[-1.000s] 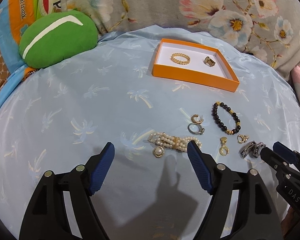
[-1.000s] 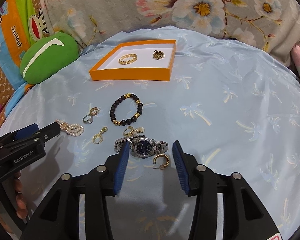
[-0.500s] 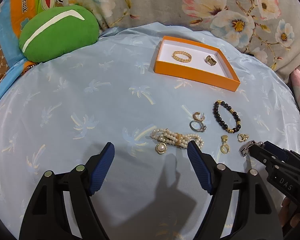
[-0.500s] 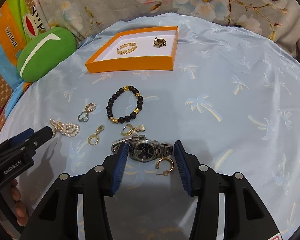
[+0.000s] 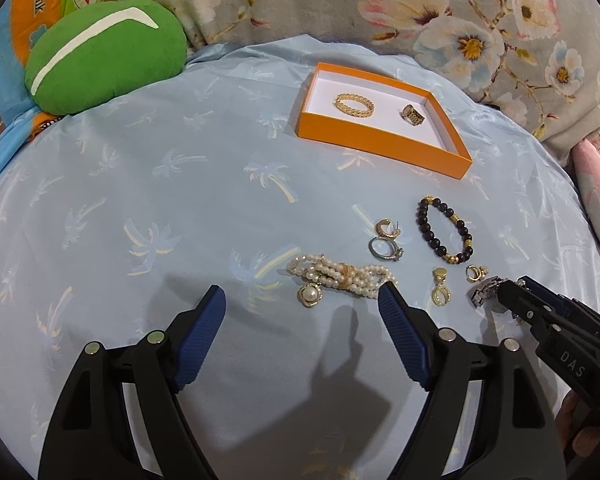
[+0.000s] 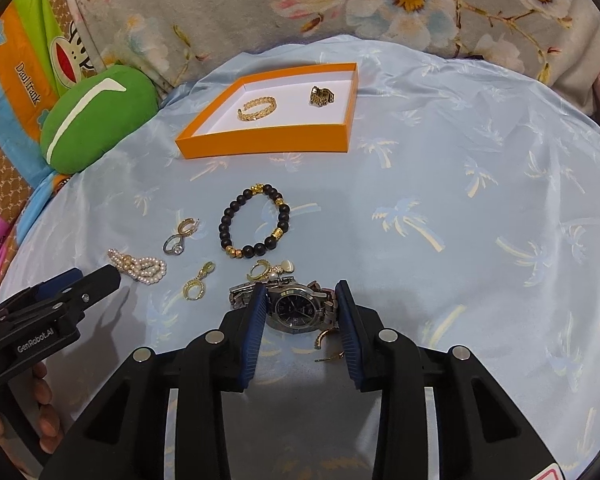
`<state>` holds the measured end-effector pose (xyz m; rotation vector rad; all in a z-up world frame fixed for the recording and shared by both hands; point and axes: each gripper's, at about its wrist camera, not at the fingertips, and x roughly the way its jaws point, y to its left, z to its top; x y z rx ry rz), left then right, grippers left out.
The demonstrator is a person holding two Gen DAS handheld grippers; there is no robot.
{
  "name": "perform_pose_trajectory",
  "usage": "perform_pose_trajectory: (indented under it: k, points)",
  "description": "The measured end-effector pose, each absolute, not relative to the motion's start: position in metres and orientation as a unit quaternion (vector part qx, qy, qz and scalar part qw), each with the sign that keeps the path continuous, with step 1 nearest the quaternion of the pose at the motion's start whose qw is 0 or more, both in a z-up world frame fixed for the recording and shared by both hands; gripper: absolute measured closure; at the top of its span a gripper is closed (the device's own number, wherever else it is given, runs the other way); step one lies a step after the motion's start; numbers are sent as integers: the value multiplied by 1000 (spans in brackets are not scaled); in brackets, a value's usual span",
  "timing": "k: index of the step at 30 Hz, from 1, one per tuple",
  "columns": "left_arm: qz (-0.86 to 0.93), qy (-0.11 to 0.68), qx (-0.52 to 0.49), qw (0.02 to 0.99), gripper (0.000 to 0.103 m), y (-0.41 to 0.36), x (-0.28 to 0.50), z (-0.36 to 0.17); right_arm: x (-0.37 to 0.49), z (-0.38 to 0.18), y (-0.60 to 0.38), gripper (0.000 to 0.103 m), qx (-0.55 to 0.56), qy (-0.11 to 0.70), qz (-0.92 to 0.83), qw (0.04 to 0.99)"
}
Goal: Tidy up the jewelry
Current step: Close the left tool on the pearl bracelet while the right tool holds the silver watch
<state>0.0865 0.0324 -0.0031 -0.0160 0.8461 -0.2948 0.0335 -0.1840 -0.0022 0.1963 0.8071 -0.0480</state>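
A silver watch (image 6: 296,308) with a dark dial lies on the blue cloth. My right gripper (image 6: 301,286) straddles it, and its jaws are closing with the blue pads against both sides of the case. A gold hoop earring (image 6: 328,336) lies just inside the right pad. My left gripper (image 5: 300,292) is opening a little wider with nothing between its fingers, just short of a pearl bracelet (image 5: 340,276) and a pearl earring (image 5: 310,295). The orange box (image 6: 260,144) at the back holds a gold bracelet (image 6: 256,108) and a gold ring (image 6: 321,96).
A black bead bracelet (image 6: 256,220), a silver ring (image 5: 386,248) and several small gold earrings lie between the box and the grippers. A green cushion (image 5: 104,56) sits at the far left. Floral fabric rises behind the cloth.
My right gripper has slid forward over the watch and narrowed its jaws around it. The left gripper has stayed where it was.
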Motion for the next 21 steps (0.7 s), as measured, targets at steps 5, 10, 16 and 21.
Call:
perform_pose_trajectory:
  k: [5, 10, 16, 21]
  points:
    - [-145, 418, -1, 897, 27, 24, 98, -5, 33, -3, -186, 69, 102, 392, -23, 914]
    - [-138, 426, 2, 894, 28, 13, 110, -7, 33, -3, -187, 69, 107, 392, -22, 913]
    - [-117, 425, 31, 897, 34, 8, 108, -9, 33, -3, -188, 69, 110, 393, -22, 913]
    - [-101, 423, 37, 900, 35, 19, 97, -9, 33, -3, -188, 69, 111, 393, -21, 913]
